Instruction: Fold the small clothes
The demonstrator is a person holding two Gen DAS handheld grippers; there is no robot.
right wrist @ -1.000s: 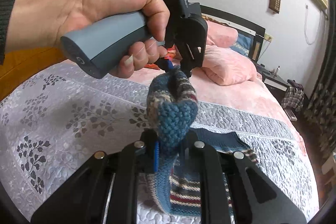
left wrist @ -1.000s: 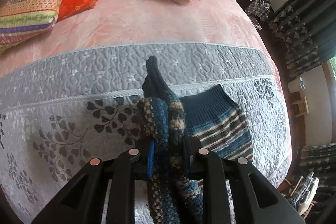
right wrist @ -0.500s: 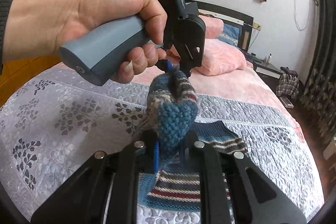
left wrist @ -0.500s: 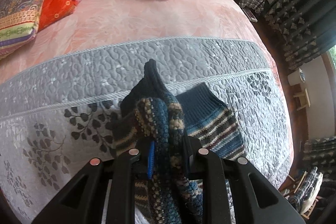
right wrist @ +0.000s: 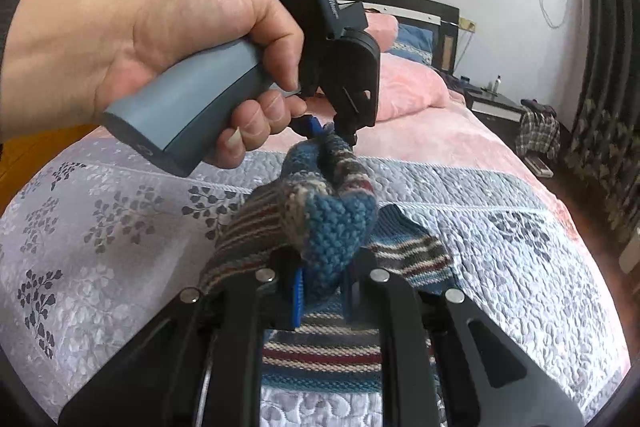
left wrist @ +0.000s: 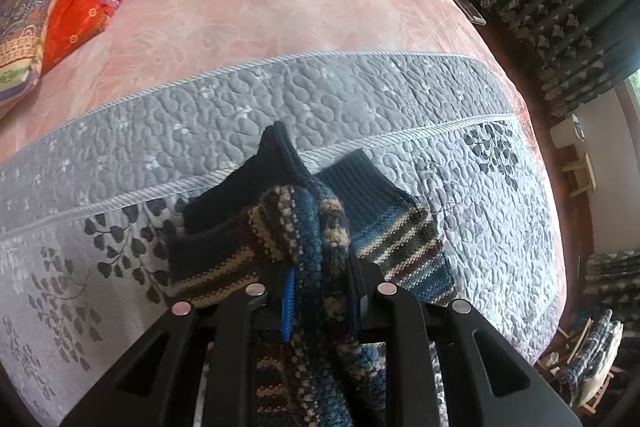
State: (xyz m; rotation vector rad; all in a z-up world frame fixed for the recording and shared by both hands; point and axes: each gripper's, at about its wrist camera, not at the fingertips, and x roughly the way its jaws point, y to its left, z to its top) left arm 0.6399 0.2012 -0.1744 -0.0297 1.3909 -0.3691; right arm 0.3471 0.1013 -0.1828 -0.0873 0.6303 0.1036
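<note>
Grey quilted bedspread (left wrist: 360,99) covers the near end of a pink bed, and the work happens just above it. Left gripper (left wrist: 320,301) is clamped on a bunched fold of a striped knit sock (left wrist: 316,227); the right gripper (right wrist: 322,293) pinches the same sock at another bunched fold. Between the two grips the sock arches up off the bed, while its dark cuff and striped body drape down onto the quilt. My judgement: a fold is mid-way, with the lifted part being carried over the part that lies flat. Next, both grippers likely need to lower together and let go. A hand (right wrist: 160,55) grips the left tool's grey handle, angled downward towards the sock.
</note>
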